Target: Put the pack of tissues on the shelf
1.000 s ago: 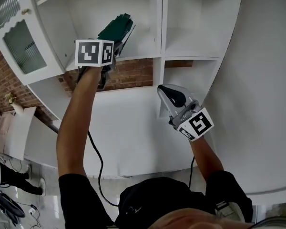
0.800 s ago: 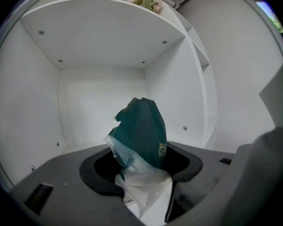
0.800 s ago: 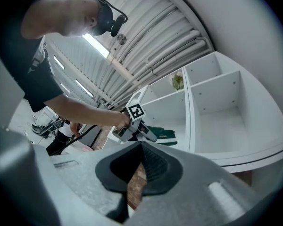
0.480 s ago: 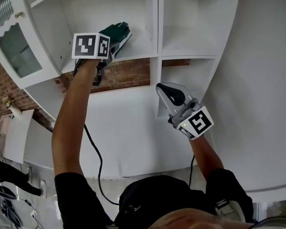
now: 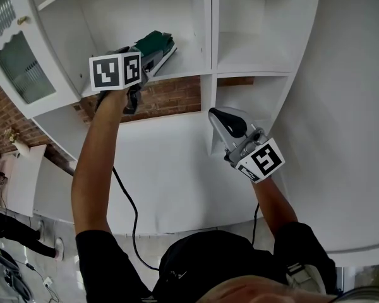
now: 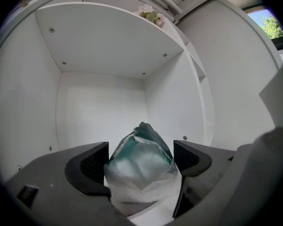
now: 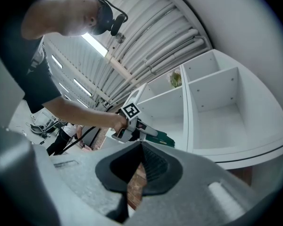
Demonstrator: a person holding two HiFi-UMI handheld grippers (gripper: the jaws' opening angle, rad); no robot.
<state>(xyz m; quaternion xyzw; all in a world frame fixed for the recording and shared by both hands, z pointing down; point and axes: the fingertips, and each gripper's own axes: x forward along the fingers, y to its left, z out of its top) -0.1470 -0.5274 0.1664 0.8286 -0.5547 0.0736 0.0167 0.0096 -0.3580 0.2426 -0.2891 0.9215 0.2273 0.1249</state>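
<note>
The pack of tissues [image 5: 156, 43], dark green in clear wrap, lies on the white shelf [image 5: 184, 63] in the upper left compartment. My left gripper [image 5: 151, 55] reaches into that compartment from below left. Its jaws are opening and stand on either side of the pack [image 6: 141, 166] without pressing on it. In the left gripper view the compartment's back wall [image 6: 99, 107] is straight ahead. My right gripper [image 5: 220, 117] hangs lower, in front of the centre post, shut with nothing between its jaws [image 7: 140, 147].
A glass cabinet door [image 5: 19, 62] stands open at the left. Brick wall [image 5: 170, 96] shows under the shelf, above a white counter [image 5: 170, 169]. Compartments at the right [image 5: 252, 49] hold nothing. Flowers [image 6: 148, 14] sit on top of the unit. A person [image 5: 6, 226] stands lower left.
The left gripper lowered the pack onto the shelf, spread its jaws and drew back a little to the left. The right gripper has stayed in place.
</note>
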